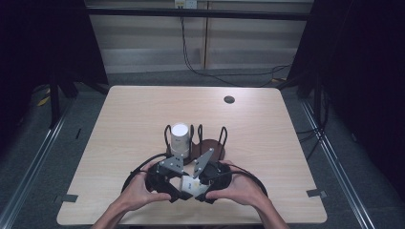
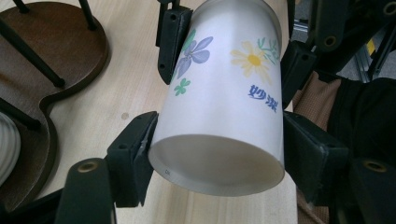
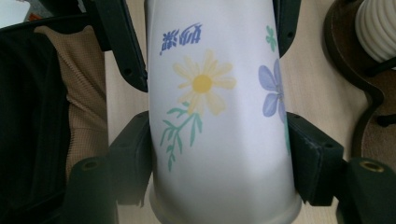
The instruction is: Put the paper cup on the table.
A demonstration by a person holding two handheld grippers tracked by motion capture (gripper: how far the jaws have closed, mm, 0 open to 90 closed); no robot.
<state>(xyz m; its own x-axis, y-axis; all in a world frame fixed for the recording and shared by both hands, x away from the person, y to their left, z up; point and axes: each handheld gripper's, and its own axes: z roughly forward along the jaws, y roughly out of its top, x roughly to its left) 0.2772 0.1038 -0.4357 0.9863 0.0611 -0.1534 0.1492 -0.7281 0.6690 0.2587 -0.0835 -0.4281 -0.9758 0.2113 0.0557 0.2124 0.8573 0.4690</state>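
ok, left to right: the left gripper (image 1: 173,190) sits near the table's (image 1: 119,143) front edge, held in the person's left hand (image 1: 138,191). in the left gripper view its jaws are pressed on both sides of the paper cup (image 2: 224,98), down by the narrow base end, so it is gripping the cup. the cup is white with a purple flower, a yellow flower and blue lettering, and it lies roughly level above the table top between the two grippers. in the high view it shows as a small white patch (image 1: 188,183) between them, near the front edge.

the right gripper (image 1: 203,191), in the right hand (image 1: 241,191), comes in from the opposite end. in the right gripper view its jaws clamp the same cup (image 3: 219,116) on both sides, close to the rim end. both grippers hold it at once.

just behind the grippers stands a dark wooden cup rack (image 1: 212,145) with black wire loops. a ribbed white cup (image 1: 179,139) sits upright in the rack's left slot. further back right, a grey round cable hole (image 1: 229,99) is set in the table.
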